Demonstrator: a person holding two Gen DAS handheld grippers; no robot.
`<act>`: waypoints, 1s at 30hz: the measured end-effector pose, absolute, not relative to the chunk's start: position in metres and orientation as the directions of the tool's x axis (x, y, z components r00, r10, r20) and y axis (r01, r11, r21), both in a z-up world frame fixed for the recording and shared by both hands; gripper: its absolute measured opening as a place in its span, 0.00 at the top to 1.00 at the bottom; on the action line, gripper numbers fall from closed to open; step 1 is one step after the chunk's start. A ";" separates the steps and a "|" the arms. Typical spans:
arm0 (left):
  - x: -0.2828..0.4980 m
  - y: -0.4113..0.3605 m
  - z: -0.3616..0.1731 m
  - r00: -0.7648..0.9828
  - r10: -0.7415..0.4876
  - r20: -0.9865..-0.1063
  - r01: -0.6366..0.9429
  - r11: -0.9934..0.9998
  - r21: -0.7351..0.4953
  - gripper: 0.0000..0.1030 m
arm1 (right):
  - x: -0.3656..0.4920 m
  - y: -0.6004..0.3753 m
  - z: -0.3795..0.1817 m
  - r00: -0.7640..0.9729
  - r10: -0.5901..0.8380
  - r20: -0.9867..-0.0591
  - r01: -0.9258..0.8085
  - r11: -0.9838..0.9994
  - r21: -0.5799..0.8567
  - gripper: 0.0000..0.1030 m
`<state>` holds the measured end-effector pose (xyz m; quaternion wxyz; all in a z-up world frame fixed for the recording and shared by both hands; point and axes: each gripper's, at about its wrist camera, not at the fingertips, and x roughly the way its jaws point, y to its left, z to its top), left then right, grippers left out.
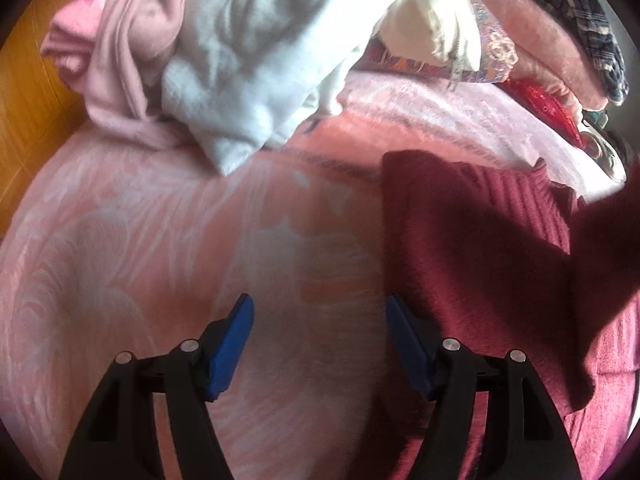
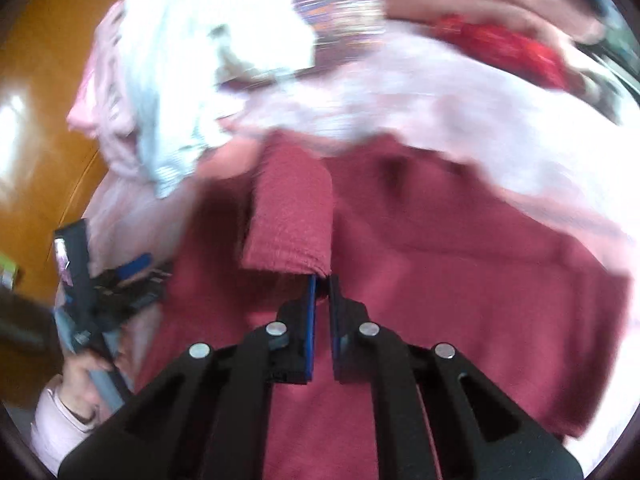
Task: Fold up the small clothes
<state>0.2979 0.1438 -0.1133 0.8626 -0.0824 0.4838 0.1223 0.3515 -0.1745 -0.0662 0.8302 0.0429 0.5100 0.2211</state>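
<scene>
A dark red knitted garment [image 1: 472, 248] lies on the pink patterned bedspread [image 1: 140, 260], right of my left gripper [image 1: 320, 308], which is open and empty just above the bedspread. In the right wrist view the same red garment [image 2: 460, 280] fills the middle. My right gripper [image 2: 322, 280] is shut on a folded red flap, likely a sleeve [image 2: 292, 216], and holds it over the garment's body. The left gripper [image 2: 120, 276] shows at the left edge of that view, held by a hand [image 2: 80, 376].
A heap of pale pink [image 1: 120, 48] and white clothes [image 1: 248, 60] lies at the back of the bed. Patterned and plaid fabrics [image 1: 580, 20] pile at the back right. An orange wooden floor [image 1: 28, 92] lies to the left of the bed.
</scene>
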 end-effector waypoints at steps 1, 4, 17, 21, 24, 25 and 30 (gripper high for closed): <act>0.298 0.140 -0.111 0.508 0.140 -0.850 -0.290 0.957 -0.015 0.33 | 0.349 -0.197 -0.074 0.382 0.403 -0.832 -0.288 0.907 0.307 0.95; 0.300 0.130 -0.105 0.526 0.173 -0.833 -0.291 0.956 0.015 0.33 | 0.339 -0.249 -0.100 0.352 0.389 -0.852 -0.226 0.918 0.325 0.90; 0.308 0.097 -0.101 0.563 0.193 -0.804 -0.286 0.958 0.030 0.31 | 0.353 -0.322 -0.143 0.284 0.537 -0.794 -0.068 0.837 0.542 0.52; 0.310 0.084 -0.110 0.552 0.192 -0.811 -0.262 0.964 0.049 0.30 | 0.362 -0.311 -0.139 0.329 0.500 -0.801 -0.068 0.859 0.508 0.79; 0.309 0.078 -0.115 0.547 0.198 -0.813 -0.257 0.964 0.061 0.30 | 0.360 -0.315 -0.121 0.380 0.522 -0.764 -0.110 0.846 0.523 0.91; 0.308 0.078 -0.116 0.549 0.197 -0.812 -0.256 0.965 0.061 0.30 | 0.356 -0.316 -0.113 0.403 0.507 -0.762 -0.132 0.856 0.499 0.91; 0.308 0.071 -0.121 0.546 0.187 -0.817 -0.222 0.972 0.074 0.27 | 0.330 -0.336 -0.114 0.430 0.416 -0.801 -0.140 0.908 0.396 0.91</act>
